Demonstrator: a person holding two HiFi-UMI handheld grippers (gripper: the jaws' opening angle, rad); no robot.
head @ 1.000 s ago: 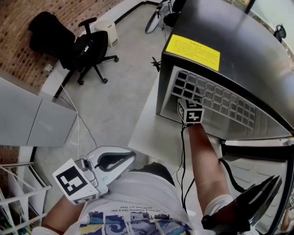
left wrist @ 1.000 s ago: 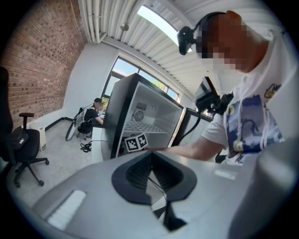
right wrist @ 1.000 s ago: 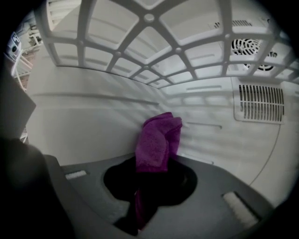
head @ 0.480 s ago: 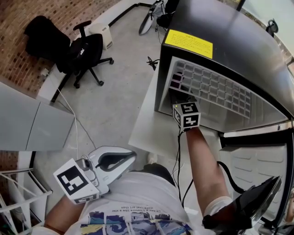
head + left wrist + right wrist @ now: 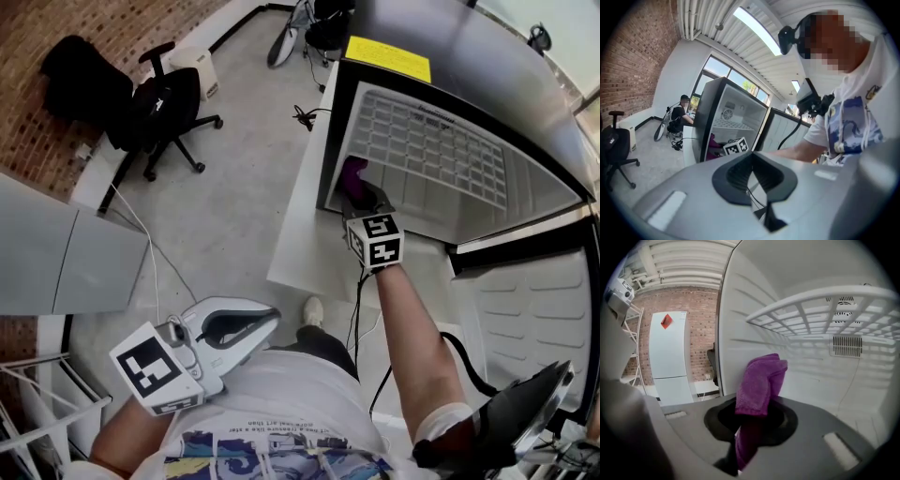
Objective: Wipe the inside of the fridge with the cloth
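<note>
Purple cloth (image 5: 761, 380) is pinched between the right gripper (image 5: 746, 437) jaws, its folded end sticking up past the tips. The fridge (image 5: 740, 319) inner side wall is just left of the jaws, close to the cloth; contact unclear. Wire shelf (image 5: 820, 310) is above and right of the jaws. Left gripper (image 5: 751, 174) jaws are pressed together with nothing between them, the open fridge well ahead.

The grey concrete floor (image 5: 234, 187) carries a black swivel office chair (image 5: 164, 108) at ten o'clock and a tangled black cable (image 5: 302, 116) at twelve.
</note>
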